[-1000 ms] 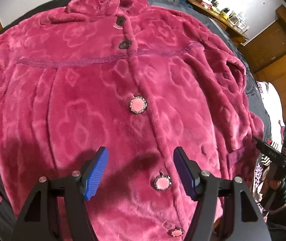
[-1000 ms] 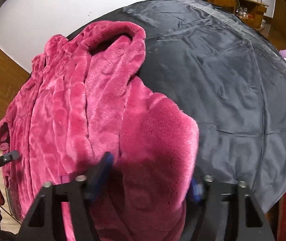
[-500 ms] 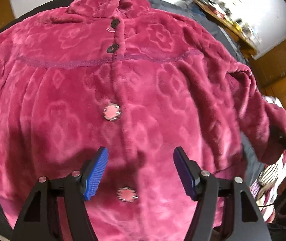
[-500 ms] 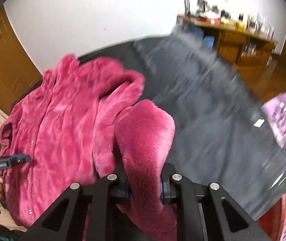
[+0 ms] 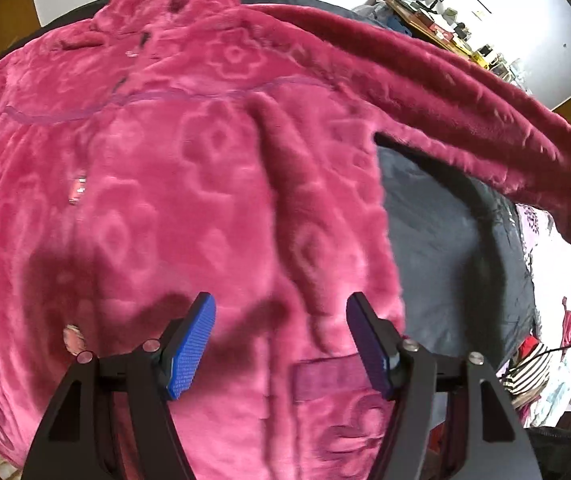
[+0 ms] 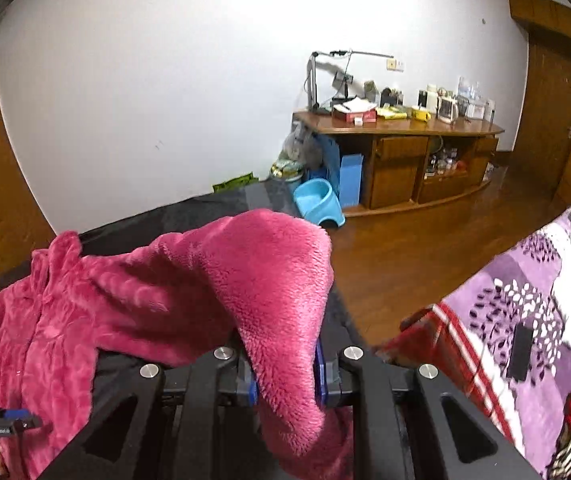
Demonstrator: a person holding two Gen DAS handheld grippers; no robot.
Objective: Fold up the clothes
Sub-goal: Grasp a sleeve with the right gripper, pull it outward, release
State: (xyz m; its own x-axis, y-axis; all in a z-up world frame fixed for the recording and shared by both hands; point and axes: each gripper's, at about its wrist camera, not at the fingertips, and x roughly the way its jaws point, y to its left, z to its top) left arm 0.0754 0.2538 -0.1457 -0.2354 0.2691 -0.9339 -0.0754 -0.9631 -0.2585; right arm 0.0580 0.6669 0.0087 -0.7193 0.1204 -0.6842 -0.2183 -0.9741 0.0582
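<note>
A magenta fleece jacket (image 5: 189, 184) with embossed flowers lies front up on a dark grey sheet (image 5: 445, 264). My left gripper (image 5: 281, 340) is open and empty, hovering above the jacket's lower front near a pocket (image 5: 333, 376). My right gripper (image 6: 285, 376) is shut on the jacket's sleeve cuff (image 6: 281, 292) and holds it raised above the sheet. The lifted sleeve (image 5: 445, 104) stretches across the upper right of the left wrist view. The jacket body (image 6: 37, 332) lies at the left in the right wrist view.
A purple and white patterned cloth (image 6: 525, 312) and striped garments (image 5: 529, 372) lie to the right. A wooden cabinet (image 6: 401, 152) with clutter stands against the white wall. A blue plastic stool (image 6: 317, 204) sits on the wooden floor.
My right gripper closed on the sleeve cuff and lifted it up and outward, pulling the sleeve straight. My left gripper shifted right over the jacket's lower front and stayed open.
</note>
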